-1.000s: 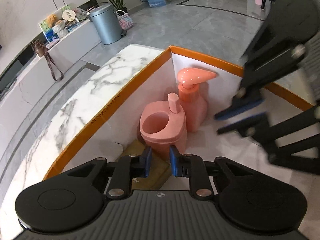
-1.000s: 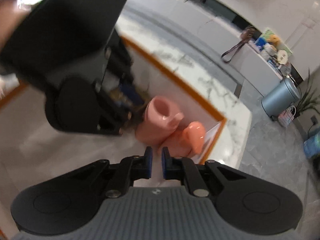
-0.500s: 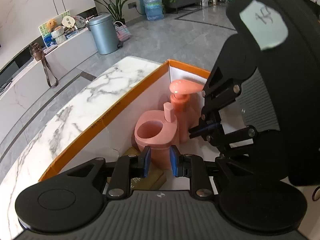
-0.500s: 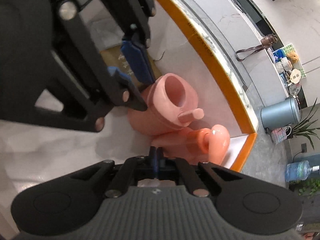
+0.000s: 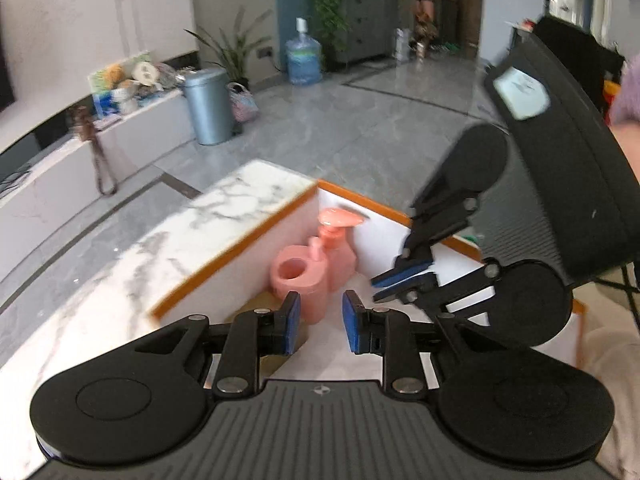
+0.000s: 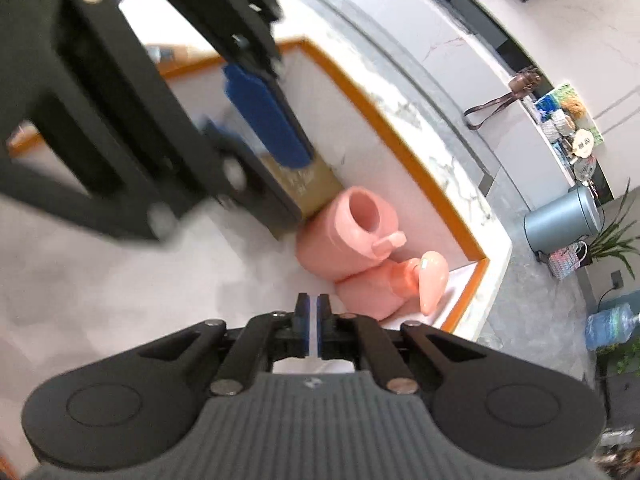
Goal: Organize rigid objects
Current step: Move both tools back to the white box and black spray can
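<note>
Two pink things are sitting in the far corner of the orange-edged box [image 5: 248, 236], near the middle of the left view: a pink cup holder [image 5: 298, 276] touching a pink pump bottle [image 5: 338, 240]. The right view is also showing a tan box [image 6: 308, 184] beside them. The left gripper [image 5: 318, 322] is hanging open, holding nothing. The right gripper [image 6: 313, 322] is pinched almost closed, holding nothing.
</note>
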